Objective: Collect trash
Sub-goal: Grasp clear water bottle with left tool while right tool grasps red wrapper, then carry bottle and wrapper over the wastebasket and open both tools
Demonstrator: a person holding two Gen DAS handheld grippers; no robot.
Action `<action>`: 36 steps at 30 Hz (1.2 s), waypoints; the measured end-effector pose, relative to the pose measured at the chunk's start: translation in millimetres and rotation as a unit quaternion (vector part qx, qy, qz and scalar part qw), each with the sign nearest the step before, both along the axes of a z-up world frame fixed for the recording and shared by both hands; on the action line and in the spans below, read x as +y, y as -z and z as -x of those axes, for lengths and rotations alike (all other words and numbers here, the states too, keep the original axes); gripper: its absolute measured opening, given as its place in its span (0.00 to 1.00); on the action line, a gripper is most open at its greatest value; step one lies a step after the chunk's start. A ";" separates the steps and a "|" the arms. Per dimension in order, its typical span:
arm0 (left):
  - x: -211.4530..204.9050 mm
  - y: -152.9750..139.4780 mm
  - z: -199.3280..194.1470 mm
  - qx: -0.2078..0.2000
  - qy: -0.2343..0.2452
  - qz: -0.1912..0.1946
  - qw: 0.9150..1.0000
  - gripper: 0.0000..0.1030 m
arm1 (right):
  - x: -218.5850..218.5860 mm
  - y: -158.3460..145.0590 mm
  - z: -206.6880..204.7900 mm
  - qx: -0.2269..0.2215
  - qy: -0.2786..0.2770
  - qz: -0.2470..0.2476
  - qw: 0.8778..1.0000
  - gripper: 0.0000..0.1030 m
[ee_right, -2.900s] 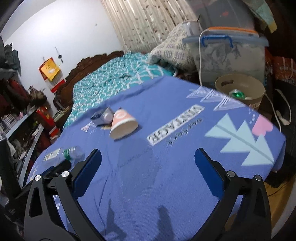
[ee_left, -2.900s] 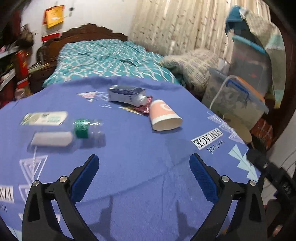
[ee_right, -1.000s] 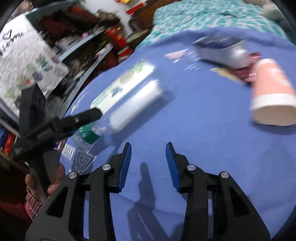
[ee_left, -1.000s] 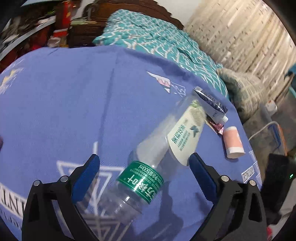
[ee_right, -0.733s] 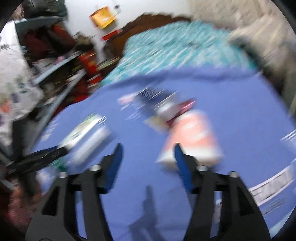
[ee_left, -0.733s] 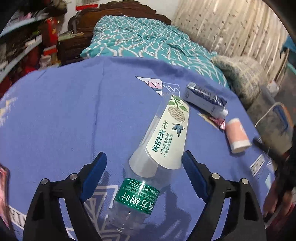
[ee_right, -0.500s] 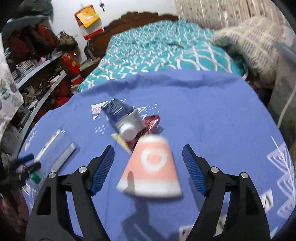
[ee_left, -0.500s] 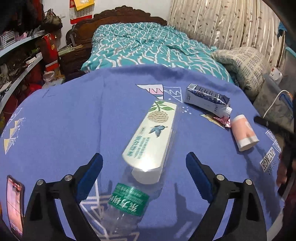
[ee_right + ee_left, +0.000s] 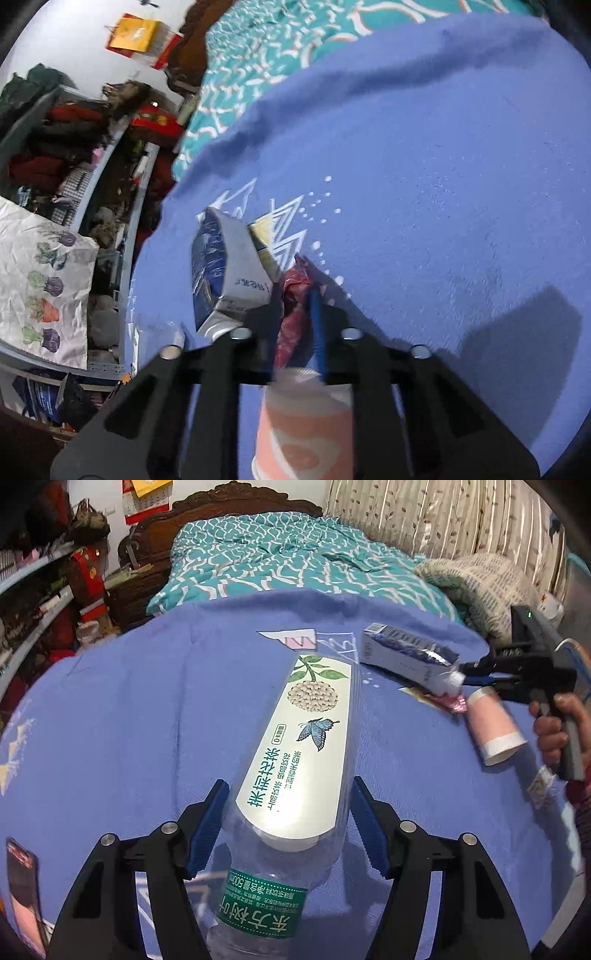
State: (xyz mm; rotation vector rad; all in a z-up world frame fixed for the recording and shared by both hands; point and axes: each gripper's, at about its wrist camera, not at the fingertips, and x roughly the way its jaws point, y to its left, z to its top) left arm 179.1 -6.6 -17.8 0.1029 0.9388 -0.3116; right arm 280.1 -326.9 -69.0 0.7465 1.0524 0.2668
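Observation:
A clear plastic bottle (image 9: 295,746) with a green label lies on the blue cloth (image 9: 129,720), neck toward me. My left gripper (image 9: 288,823) straddles it, its jaws closing, both blue pads against the bottle's sides. Farther right lie a blue-and-white carton (image 9: 402,653), a red wrapper (image 9: 452,703) and a pink paper cup (image 9: 493,731) on its side. My right gripper (image 9: 294,295) is shut on the red wrapper (image 9: 293,321), beside the carton (image 9: 229,273), with the cup (image 9: 303,424) under its frame. The left wrist view shows that right gripper (image 9: 463,675) by the carton's cap.
A yellow scrap (image 9: 264,236) lies under the carton's end. A bed with a teal quilt (image 9: 280,561) stands behind the table, cluttered shelves (image 9: 37,602) at the left. A phone (image 9: 22,886) lies at the cloth's near left. A person's hand (image 9: 554,731) holds the right gripper.
The left jaws have narrowed from wide open onto the bottle. The right gripper swung from near the bottle across to the carton, opened over the cup, then shut on the red wrapper.

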 end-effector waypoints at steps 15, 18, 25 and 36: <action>-62.0 -50.5 73.0 -0.009 0.124 0.103 0.987 0.61 | -91.5 -73.8 214.8 -0.157 0.217 0.078 0.960 0.12; -99.6 -50.1 82.6 0.002 0.163 0.101 0.981 0.61 | -114.7 -58.5 261.8 -0.152 0.249 0.056 0.955 0.12; -226.7 -48.2 104.7 0.015 0.280 0.075 0.957 0.60 | -175.7 -31.2 338.8 -0.141 0.313 0.068 0.937 0.12; -459.1 -24.6 119.8 0.059 0.403 0.029 0.913 0.60 | -295.1 -20.4 402.1 -0.130 0.408 0.083 0.900 0.12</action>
